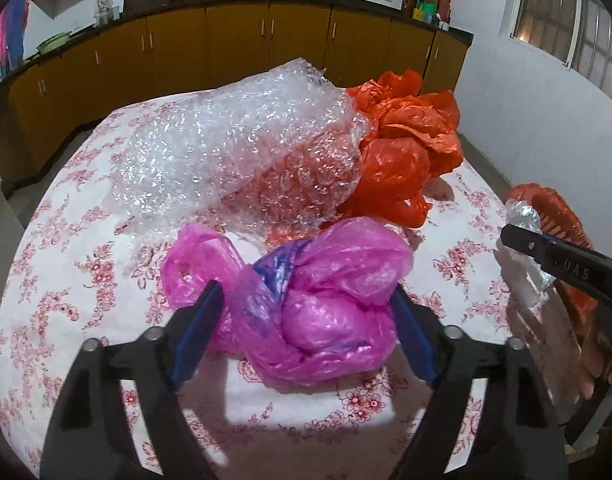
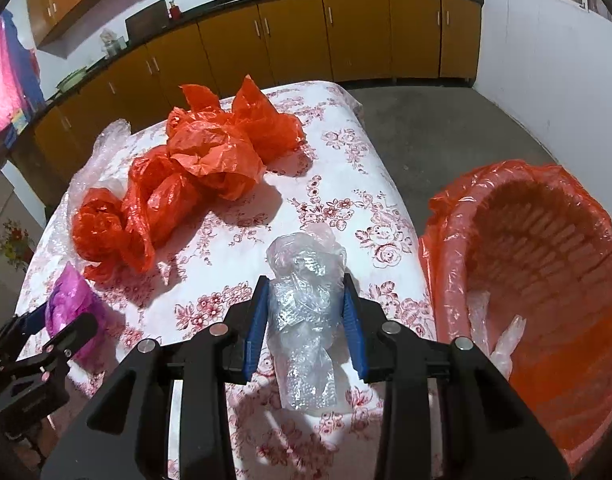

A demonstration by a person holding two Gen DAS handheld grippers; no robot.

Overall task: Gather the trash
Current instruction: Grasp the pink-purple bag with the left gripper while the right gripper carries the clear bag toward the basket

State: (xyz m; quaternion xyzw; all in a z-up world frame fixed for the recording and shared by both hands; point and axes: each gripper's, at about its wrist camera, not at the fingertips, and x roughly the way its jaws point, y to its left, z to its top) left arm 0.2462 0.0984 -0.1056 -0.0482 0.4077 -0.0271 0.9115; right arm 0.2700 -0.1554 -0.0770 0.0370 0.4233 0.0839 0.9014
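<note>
Two loads are in my tongs at once. My right gripper (image 2: 305, 320) has its blue pads pressed against both sides of a crumpled wad of clear bubble wrap (image 2: 306, 300), held over the table's (image 2: 346, 152) right edge, just beside the bin (image 2: 538, 292) lined with an orange bag. My left gripper (image 1: 306, 320) stands fairly wide around the pink plastic bag (image 1: 306, 292) near the table's front edge; the pads sit at the bag's two sides, but I cannot tell whether they are pinching it or only framing it. From the right wrist view that gripper shows at the bag near the front left corner.

On the cloth lie the large sheet of bubble wrap (image 1: 233, 148) toward the back and the orange plastic bags (image 2: 193, 184) beside it, partly under its edge. The bin already has a scrap or two of clear plastic in its bottom.

I judge the step in hand to be carrying the clear wad to the bin. Next, I would swing the right gripper rightward past the table edge until the wad hangs above the bin's mouth, then spread the pads. The wad is light and springy, so it may cling to a pad. The left one should squeeze firmly, since the pink film is slippery.
</note>
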